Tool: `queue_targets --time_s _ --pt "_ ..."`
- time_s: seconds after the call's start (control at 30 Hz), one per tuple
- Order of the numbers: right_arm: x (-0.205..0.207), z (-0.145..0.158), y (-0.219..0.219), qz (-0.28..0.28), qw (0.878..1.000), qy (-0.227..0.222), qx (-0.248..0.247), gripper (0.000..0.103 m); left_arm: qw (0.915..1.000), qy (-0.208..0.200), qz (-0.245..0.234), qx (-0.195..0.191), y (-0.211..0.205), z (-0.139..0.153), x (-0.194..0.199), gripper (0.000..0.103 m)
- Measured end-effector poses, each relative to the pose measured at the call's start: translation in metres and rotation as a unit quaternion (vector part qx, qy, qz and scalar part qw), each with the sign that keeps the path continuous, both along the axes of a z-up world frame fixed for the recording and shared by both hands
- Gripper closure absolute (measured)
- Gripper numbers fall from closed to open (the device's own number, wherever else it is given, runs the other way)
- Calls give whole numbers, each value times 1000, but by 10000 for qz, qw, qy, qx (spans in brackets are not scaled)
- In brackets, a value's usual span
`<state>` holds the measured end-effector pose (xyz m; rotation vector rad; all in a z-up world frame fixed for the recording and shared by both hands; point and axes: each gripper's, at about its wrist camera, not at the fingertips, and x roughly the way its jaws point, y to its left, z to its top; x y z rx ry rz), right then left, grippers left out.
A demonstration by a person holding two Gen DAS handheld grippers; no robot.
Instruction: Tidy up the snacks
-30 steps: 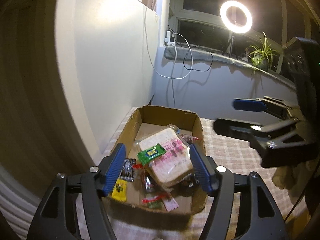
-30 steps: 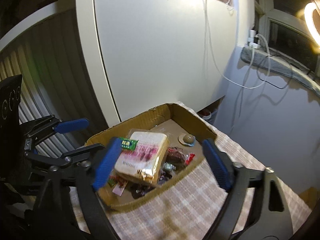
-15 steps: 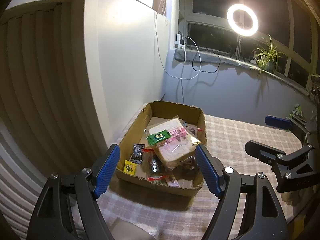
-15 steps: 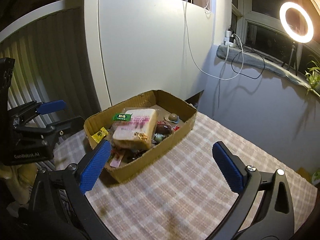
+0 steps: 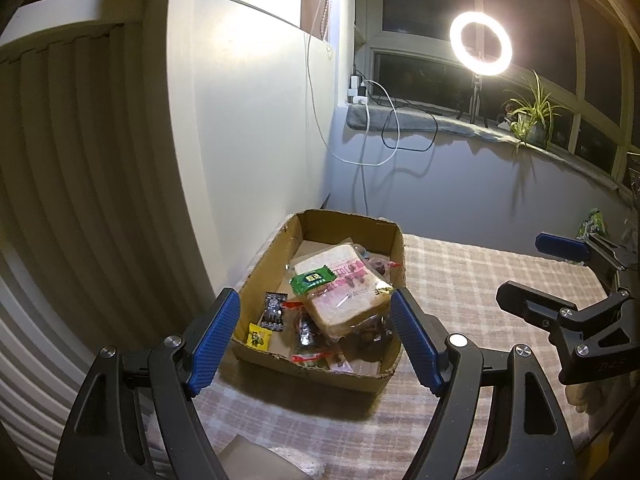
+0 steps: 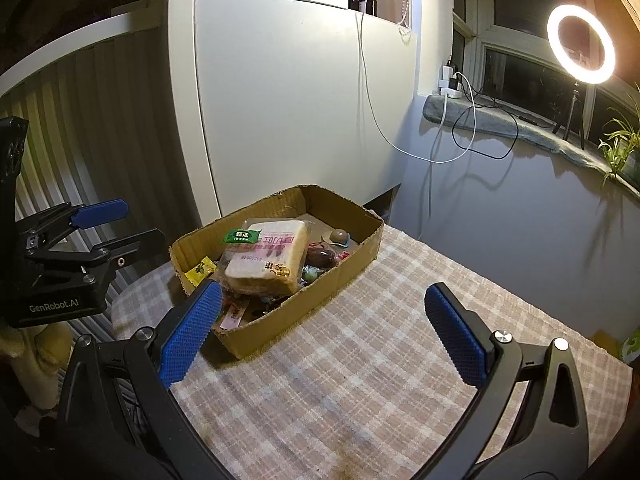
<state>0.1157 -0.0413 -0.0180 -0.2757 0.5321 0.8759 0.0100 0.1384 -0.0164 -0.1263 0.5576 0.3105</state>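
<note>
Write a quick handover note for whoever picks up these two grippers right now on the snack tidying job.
Left gripper: open, empty, held short of the near end of the cardboard box.
Right gripper: open, empty, over the checked tablecloth beside the box.
Snacks: the bagged bread lies on top of the pile, a green packet on its far end, a yellow packet and small wrapped sweets around it, all inside the box.
Done: no snacks show on the cloth in either view.
Left: possibly tidying inside the box; otherwise the job looks finished.
</note>
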Motion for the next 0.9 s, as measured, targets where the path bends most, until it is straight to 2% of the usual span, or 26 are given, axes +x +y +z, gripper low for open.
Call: queue_targets --time_s 0.5,0.9 --pt "-1 0 1 -66 10000 17 56 0 10000 -25 16 33 -3 4 -2 25" --pt "1 -2 -12 -409 9990 89 135 0 10000 -17 -4 33 -6 4 -3 25"
